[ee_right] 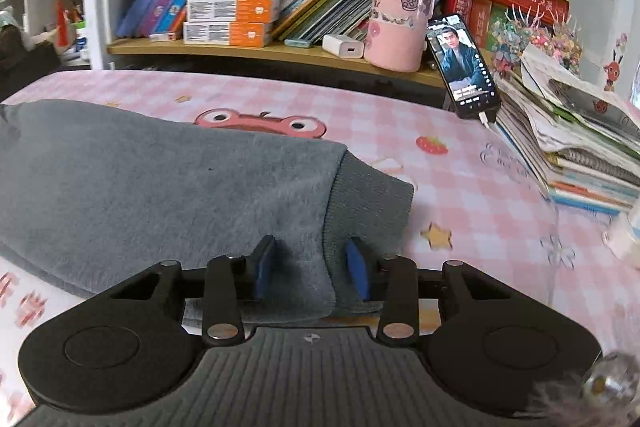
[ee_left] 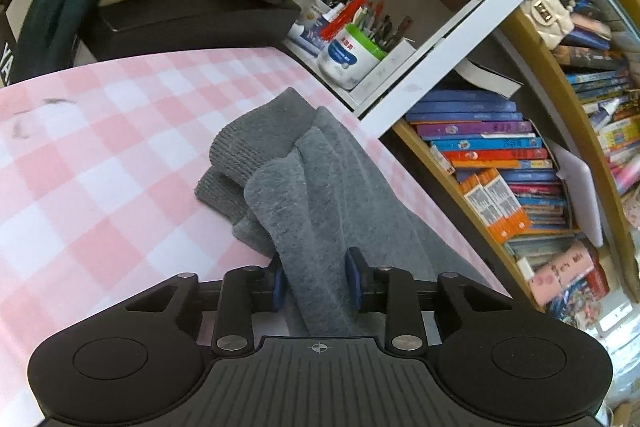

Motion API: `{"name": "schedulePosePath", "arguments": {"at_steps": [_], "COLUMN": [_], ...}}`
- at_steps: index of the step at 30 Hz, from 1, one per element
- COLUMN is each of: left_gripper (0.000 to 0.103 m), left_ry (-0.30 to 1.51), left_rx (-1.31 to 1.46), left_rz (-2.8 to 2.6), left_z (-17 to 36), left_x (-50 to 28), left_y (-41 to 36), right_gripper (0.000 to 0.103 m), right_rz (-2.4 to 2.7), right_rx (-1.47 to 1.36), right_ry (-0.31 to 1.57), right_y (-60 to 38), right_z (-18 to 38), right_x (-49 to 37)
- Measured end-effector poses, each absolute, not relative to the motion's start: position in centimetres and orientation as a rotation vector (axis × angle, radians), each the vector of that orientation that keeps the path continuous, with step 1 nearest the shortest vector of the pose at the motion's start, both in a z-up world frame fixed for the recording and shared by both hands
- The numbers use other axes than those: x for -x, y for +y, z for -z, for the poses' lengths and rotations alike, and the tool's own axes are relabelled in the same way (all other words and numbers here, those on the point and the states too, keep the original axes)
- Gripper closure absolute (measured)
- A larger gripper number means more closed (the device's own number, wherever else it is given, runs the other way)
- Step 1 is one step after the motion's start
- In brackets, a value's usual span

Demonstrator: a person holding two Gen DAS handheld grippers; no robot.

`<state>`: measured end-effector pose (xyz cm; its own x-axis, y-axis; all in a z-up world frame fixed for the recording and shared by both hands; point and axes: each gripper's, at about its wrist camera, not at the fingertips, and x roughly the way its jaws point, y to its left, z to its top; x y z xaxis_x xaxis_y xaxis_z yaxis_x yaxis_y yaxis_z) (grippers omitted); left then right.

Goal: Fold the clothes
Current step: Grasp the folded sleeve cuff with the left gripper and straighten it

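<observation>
Clutter rings your work area: a stack of papers and notebooks (ee_right: 580, 147) and a propped black phone (ee_right: 464, 67) to your right, a white pen-holder tub (ee_left: 352, 59) ahead of your left. Your grey fleece garment with ribbed cuffs (ee_right: 160, 187) lies flat on the pink-and-white checked tablecloth (ee_left: 100, 167). Your left gripper (ee_left: 318, 277) stands part open with a bunched fold of it between the blue pads (ee_left: 354, 277); your right gripper (ee_right: 312, 271) is likewise part open, straddling the hem. Whether either pinches, you cannot tell. Bookshelves (ee_right: 256, 49) back the table.
</observation>
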<state>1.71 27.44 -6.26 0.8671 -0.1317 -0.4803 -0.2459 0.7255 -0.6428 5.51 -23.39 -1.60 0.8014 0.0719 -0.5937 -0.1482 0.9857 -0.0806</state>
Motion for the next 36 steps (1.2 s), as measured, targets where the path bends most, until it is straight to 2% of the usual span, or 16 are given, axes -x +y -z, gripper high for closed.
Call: {"name": "schedulePosePath", "arguments": {"at_steps": [2, 5, 8, 9, 13, 21, 23, 26, 34, 36], "left_gripper": [0.090, 0.093, 0.093, 0.093, 0.093, 0.086, 0.080, 0.079, 0.081, 0.085], "left_ry": [0.514, 0.387, 0.220, 0.222, 0.429, 0.449, 0.460, 0.472, 0.460, 0.458], "left_rx": [0.768, 0.789, 0.668, 0.654, 0.774, 0.821, 0.831, 0.836, 0.834, 0.826], "left_rz": [-0.067, -0.013, 0.081, 0.077, -0.042, -0.071, -0.084, -0.096, -0.078, -0.068], "left_z": [6.3, 5.0, 2.3, 2.2, 5.4, 6.7, 6.8, 7.2, 7.4, 7.3], "left_x": [-2.2, -1.1, 1.4, 1.5, -0.4, 0.0, -0.1, -0.4, -1.1, -1.4], "left_y": [27.4, 27.0, 25.1, 25.1, 27.5, 27.4, 27.3, 27.2, 27.3, 27.2], "right_gripper": [0.066, 0.066, 0.066, 0.066, 0.066, 0.065, 0.065, 0.065, 0.065, 0.065], "right_rz": [-0.105, -0.102, -0.108, -0.108, -0.107, -0.109, -0.107, -0.107, -0.107, -0.107], "right_rx": [0.129, 0.130, 0.117, 0.113, 0.105, 0.105, 0.104, 0.106, 0.106, 0.107], "right_ry": [0.625, 0.612, 0.601, 0.598, 0.591, 0.583, 0.579, 0.579, 0.580, 0.580], "right_y": [-23.2, -23.2, -23.5, -23.5, -23.5, -23.5, -23.5, -23.5, -23.4, -23.4], "right_z": [1.7, 1.9, 2.0, 2.0, 2.1, 2.2, 2.2, 2.2, 2.2, 2.2], "right_x": [-5.9, -5.9, -5.8, -5.8, -5.8, -5.6, -5.6, -5.6, -5.7, -5.6]}}
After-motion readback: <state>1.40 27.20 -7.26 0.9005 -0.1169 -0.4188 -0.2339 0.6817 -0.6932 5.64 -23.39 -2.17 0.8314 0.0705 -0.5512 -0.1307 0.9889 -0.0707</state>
